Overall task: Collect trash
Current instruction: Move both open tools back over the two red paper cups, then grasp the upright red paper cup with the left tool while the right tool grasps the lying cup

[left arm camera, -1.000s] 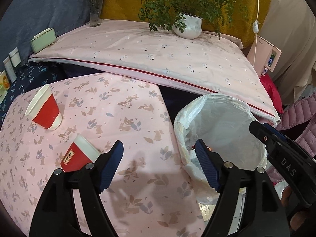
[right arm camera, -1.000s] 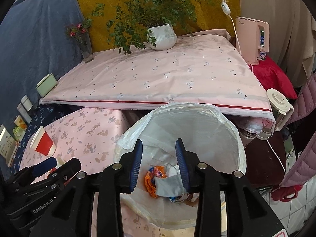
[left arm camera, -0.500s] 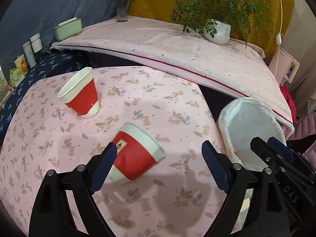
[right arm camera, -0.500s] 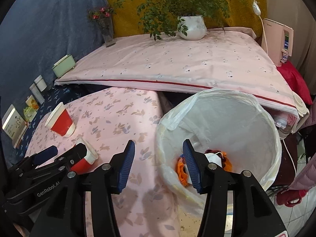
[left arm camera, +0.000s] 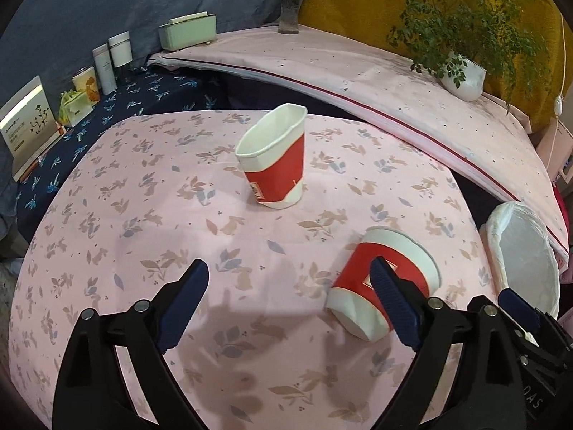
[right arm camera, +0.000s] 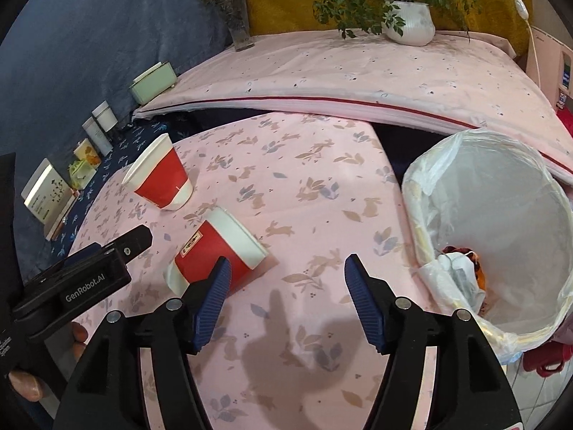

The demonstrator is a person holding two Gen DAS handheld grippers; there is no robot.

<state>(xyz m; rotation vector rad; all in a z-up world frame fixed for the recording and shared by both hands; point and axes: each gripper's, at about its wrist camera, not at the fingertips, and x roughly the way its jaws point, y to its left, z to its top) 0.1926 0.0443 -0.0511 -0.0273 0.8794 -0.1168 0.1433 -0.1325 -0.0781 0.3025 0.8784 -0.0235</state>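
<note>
Two red-and-white paper cups are on the pink floral tablecloth [left arm camera: 150, 215]. One cup stands upright [left arm camera: 274, 159], also in the right wrist view [right arm camera: 161, 179]. The other cup lies on its side [left arm camera: 383, 283], also in the right wrist view [right arm camera: 218, 251]. My left gripper [left arm camera: 290, 301] is open and empty, its right finger in front of the lying cup. My right gripper [right arm camera: 288, 301] is open and empty, its left finger over that cup's base. A bin with a white bag [right arm camera: 501, 222] holding trash stands off the table's right edge, also visible in the left wrist view [left arm camera: 523, 254].
A raised pink-covered surface [right arm camera: 358, 71] runs behind the table with a potted plant [right arm camera: 408, 21], a flower vase [right arm camera: 238, 25] and a green box [right arm camera: 152, 82]. Small containers and a card [left arm camera: 27, 122] stand on the dark blue cloth at left.
Both grippers swung left, from over the bin to above the table. The right gripper's jaws opened wider. The cups now sit nearer the centre of both views.
</note>
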